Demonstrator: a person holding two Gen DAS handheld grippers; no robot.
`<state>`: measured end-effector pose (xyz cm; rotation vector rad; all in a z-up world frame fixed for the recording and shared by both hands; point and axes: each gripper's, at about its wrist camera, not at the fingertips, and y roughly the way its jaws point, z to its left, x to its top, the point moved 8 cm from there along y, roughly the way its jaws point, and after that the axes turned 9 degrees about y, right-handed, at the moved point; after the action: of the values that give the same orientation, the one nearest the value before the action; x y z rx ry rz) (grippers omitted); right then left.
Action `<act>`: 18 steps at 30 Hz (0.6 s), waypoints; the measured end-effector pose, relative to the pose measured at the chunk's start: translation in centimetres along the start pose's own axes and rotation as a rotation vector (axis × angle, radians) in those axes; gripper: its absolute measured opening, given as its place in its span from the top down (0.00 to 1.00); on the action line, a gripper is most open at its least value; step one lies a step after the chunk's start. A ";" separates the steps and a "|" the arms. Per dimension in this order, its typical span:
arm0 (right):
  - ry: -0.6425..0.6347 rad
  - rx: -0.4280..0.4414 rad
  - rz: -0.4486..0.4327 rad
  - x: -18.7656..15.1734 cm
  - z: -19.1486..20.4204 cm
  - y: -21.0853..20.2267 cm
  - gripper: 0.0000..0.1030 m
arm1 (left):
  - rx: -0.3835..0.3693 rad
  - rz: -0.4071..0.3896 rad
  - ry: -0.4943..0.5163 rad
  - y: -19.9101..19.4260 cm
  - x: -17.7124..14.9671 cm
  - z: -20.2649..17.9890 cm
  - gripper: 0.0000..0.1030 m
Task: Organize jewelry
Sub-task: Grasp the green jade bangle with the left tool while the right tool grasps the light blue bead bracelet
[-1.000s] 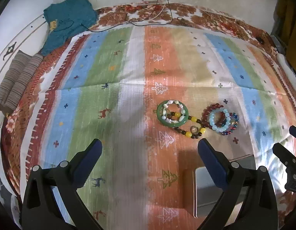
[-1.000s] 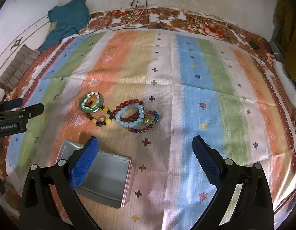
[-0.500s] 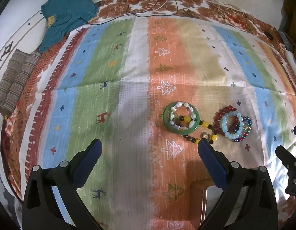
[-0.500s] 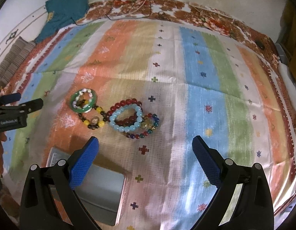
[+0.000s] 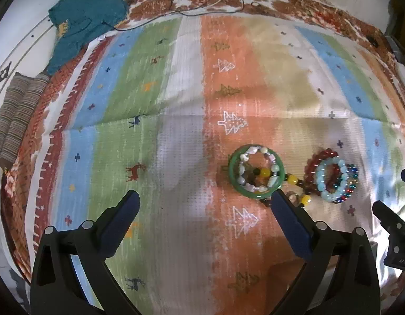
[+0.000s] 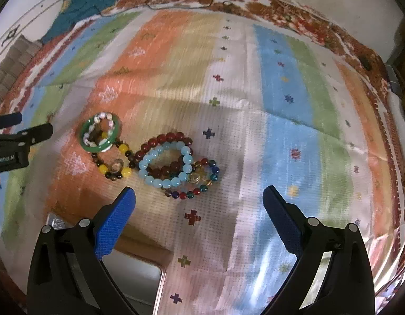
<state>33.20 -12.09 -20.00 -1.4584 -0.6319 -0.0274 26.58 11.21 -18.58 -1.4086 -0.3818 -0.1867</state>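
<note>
1. The striped blanket [image 6: 281, 120] is matt woven cloth.
2. The green bangle [image 6: 90, 145] and the light-blue bead bracelet [image 6: 160, 182] look smooth and glossy.
3. The tray [image 6: 139, 283] looks like dull metal.

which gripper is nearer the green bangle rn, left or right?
Left. The left gripper has its right fingertip right at the edge of the green bangle. The right gripper sits further off, past the light blue bead bracelet.

White lettering, roughly "GenRobot.AI", stands on the left gripper [image 6: 8, 141] body; partial characters on the right gripper [image 5: 394, 223] are unreadable
</note>
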 end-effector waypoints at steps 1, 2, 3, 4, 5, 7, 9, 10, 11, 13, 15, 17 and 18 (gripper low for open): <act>-0.002 -0.001 0.006 0.0 0.0 0.3 0.04 | 0.001 0.005 0.002 0.2 0.0 0.1 0.06; -0.003 -0.001 0.011 0.1 0.0 0.5 0.04 | 0.004 0.013 0.004 0.6 0.1 0.1 0.08; -0.003 -0.002 0.013 0.1 0.0 0.6 0.04 | 0.004 0.017 0.005 0.9 0.1 0.2 0.09; 0.000 -0.003 0.016 0.3 0.0 0.8 0.04 | 0.005 0.022 0.004 1.2 0.2 0.3 0.09; 0.003 -0.003 0.019 0.4 0.0 0.9 0.04 | 0.006 0.024 0.002 1.4 0.3 0.4 0.10; 0.003 -0.006 0.024 0.6 0.0 1.2 0.05 | 0.006 0.029 -0.004 1.8 0.4 0.7 0.10; 0.003 -0.005 0.032 0.8 0.2 1.6 0.05 | 0.003 0.037 -0.011 2.3 0.6 1.0 0.12; 0.003 -0.002 0.036 0.8 0.3 1.8 0.07 | 0.000 0.042 -0.014 2.5 0.6 1.1 0.12; 0.003 0.000 0.040 0.9 0.4 1.9 0.11 | -0.003 0.046 -0.015 2.8 0.6 1.1 0.13; 0.007 -0.003 0.059 1.0 0.5 2.7 0.12 | -0.004 0.058 -0.017 3.4 0.7 1.3 0.13; 0.007 -0.012 0.068 1.2 0.5 3.2 0.12 | -0.001 0.066 -0.014 3.9 0.8 1.4 0.13; 0.011 -0.015 0.075 1.4 0.4 3.7 0.15 | 0.001 0.075 -0.009 4.5 0.8 1.5 0.14; 0.013 -0.016 0.080 1.5 0.4 3.9 0.17 | -0.001 0.082 -0.008 4.9 0.9 1.6 0.15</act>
<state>35.81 -10.64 -22.97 -1.4966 -0.5630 0.0203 28.85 13.65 -22.61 -1.4234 -0.3301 -0.1145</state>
